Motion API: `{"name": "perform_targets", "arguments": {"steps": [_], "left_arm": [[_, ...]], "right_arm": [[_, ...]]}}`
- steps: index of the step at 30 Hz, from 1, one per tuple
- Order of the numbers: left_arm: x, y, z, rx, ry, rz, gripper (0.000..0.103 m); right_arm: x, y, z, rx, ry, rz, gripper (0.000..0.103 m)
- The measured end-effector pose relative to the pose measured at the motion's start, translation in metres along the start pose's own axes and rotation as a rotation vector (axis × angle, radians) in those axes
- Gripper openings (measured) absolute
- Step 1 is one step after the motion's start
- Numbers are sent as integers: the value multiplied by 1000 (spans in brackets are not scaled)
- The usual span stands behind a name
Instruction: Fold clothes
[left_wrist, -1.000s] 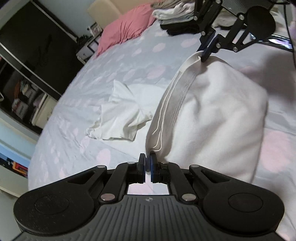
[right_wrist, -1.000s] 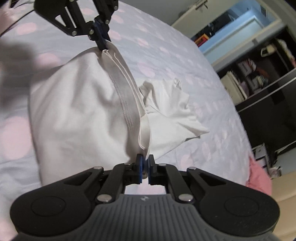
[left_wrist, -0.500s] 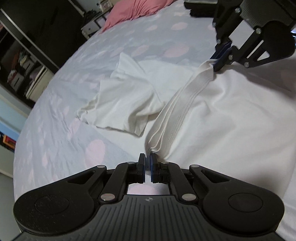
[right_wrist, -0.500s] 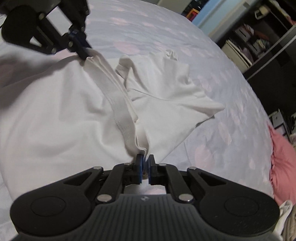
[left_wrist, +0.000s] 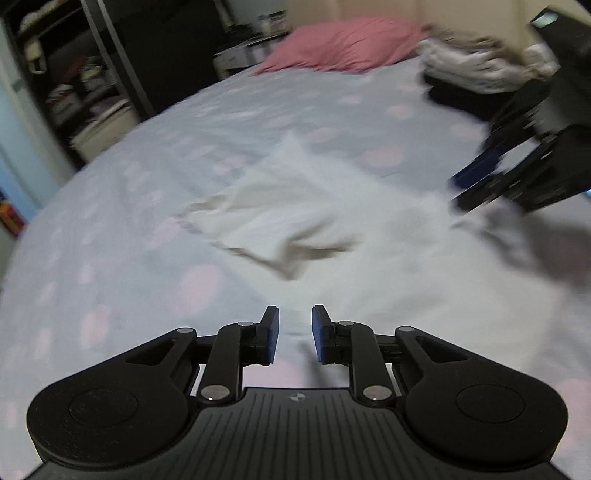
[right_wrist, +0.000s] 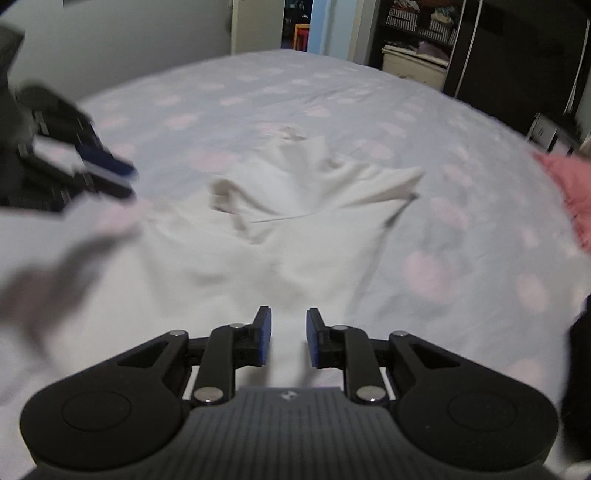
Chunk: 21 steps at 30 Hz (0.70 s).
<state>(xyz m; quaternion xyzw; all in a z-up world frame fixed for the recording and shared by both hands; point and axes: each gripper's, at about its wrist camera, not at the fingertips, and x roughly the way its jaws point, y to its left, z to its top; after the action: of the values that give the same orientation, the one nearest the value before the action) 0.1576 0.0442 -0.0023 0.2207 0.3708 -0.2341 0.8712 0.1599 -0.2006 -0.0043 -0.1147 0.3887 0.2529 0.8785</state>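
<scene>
Bedroom setting, with a bed (left_wrist: 122, 236) covered by a pale sheet dotted with pink spots taking up most of both views. Dark shelving (left_wrist: 74, 92) packed with stuff can be seen along the far side, and a pink pillow (left_wrist: 347, 44) is propped at the head of the bed next to a pile of clothes (left_wrist: 476, 70).

A white garment (left_wrist: 295, 218) is laid out on the sheet, roughly mid-bed. One sleeve is crumpled and folded over toward the far side, while the main body is spread flatter toward the cameras. Everything's pretty motion-blurred, so finer creases can't be made out.

The left gripper (left_wrist: 294, 339) is seen just above the near edge of the white fabric, jaws parted with a clear gap and nothing held between them. Same deal for the right gripper (right_wrist: 287, 341): jaws apart, nothing gripped, white cloth lying below. Each gripper is also caught at the edge of the other's view, blurred, over the garment's side.
</scene>
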Motion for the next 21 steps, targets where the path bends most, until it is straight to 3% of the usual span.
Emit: {"name": "perform_targets", "arguments": {"steps": [4, 11, 16, 21], "left_arm": [[-8, -35, -13, -10, -10, -95, 18], [-14, -87, -41, 72, 0, -166, 18], [3, -81, -59, 37, 89, -135, 17], [-2, -69, -68, 5, 100, -96, 18]], "right_arm": [[-10, 24, -20, 99, -16, 47, 22], [-25, 64, -59, 90, -43, 46, 25], [-21, 51, -83, 130, 29, 3, 28], [-24, 25, -102, 199, 52, -65, 29]]}}
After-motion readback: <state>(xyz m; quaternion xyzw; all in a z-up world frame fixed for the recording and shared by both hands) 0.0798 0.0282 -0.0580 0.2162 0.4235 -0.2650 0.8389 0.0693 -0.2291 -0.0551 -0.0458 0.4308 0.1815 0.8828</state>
